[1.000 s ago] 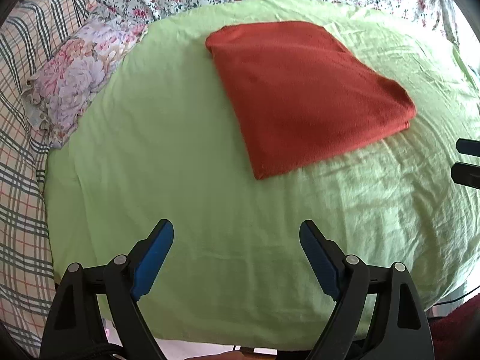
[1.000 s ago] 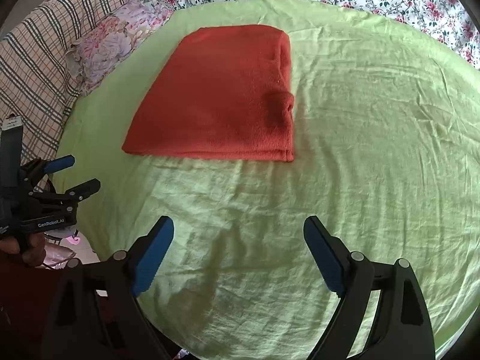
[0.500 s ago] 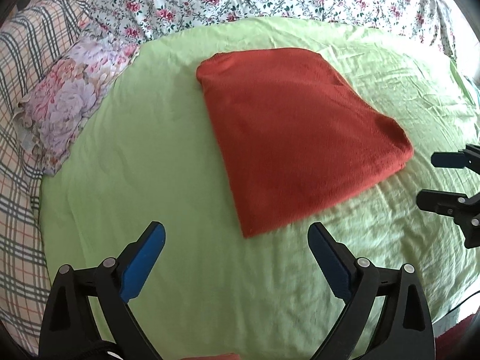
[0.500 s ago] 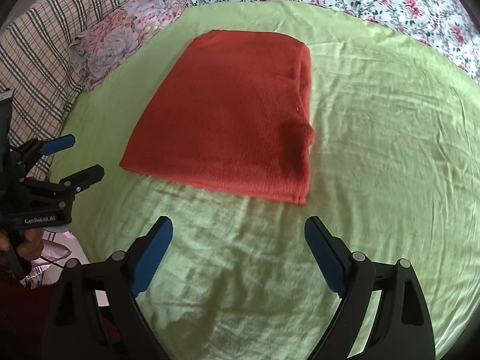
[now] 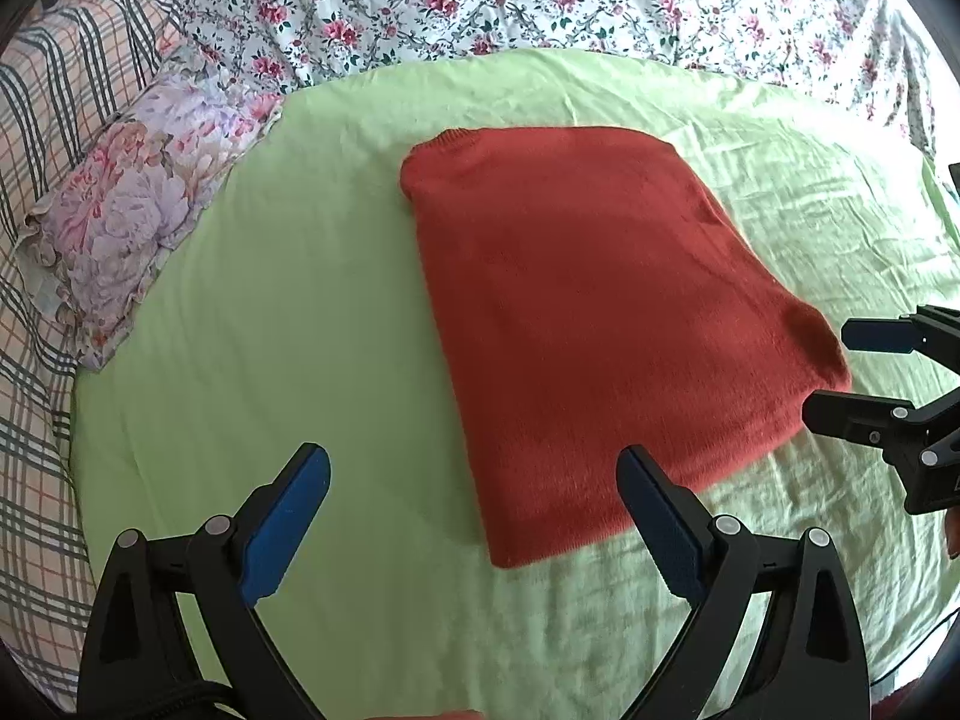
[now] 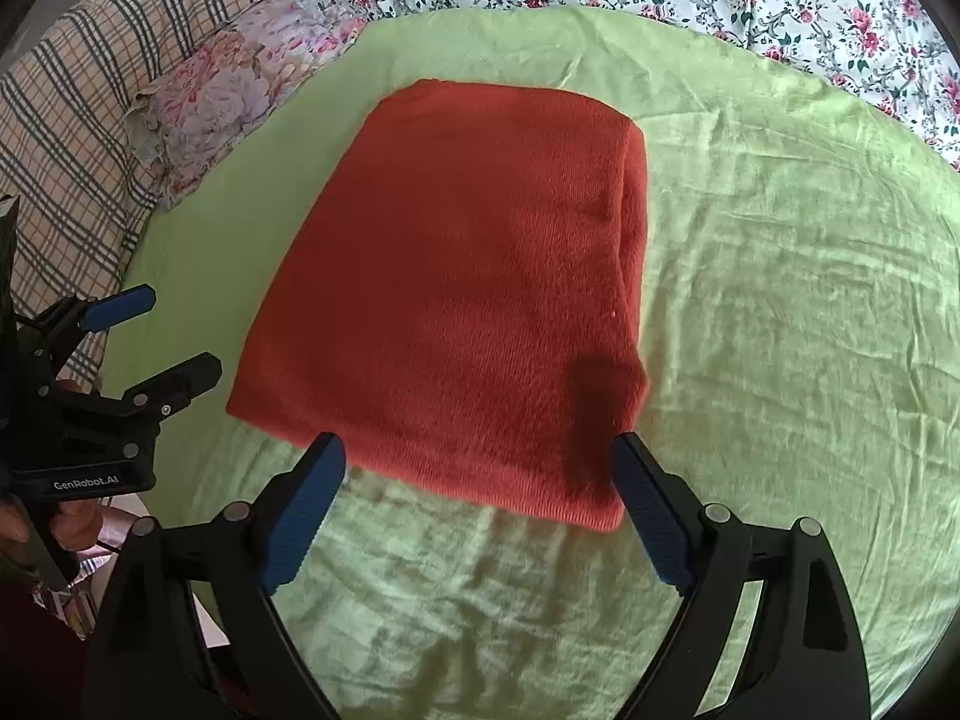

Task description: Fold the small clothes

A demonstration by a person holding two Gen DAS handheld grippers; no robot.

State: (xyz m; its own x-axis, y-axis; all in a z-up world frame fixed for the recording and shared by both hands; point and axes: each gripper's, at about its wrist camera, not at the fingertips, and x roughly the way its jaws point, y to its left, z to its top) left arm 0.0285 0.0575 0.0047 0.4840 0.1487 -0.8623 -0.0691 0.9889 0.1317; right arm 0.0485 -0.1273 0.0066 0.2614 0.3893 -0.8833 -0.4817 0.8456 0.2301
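Folded red garment (image 5: 600, 324) is laid flat on the green sheet (image 5: 288, 312) of the bed. Left gripper (image 5: 474, 516) is held wide apart and empty at its near left corner; right gripper (image 6: 477, 510) is likewise spread wide, empty, at the near edge. A floral pillow (image 5: 132, 210) is seen far left.

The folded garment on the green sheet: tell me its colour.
The folded garment is plain rust red, clearest in the right wrist view.

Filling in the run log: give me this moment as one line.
left gripper: open, empty | right gripper: open, empty | red garment: folded, flat on green sheet, untouched
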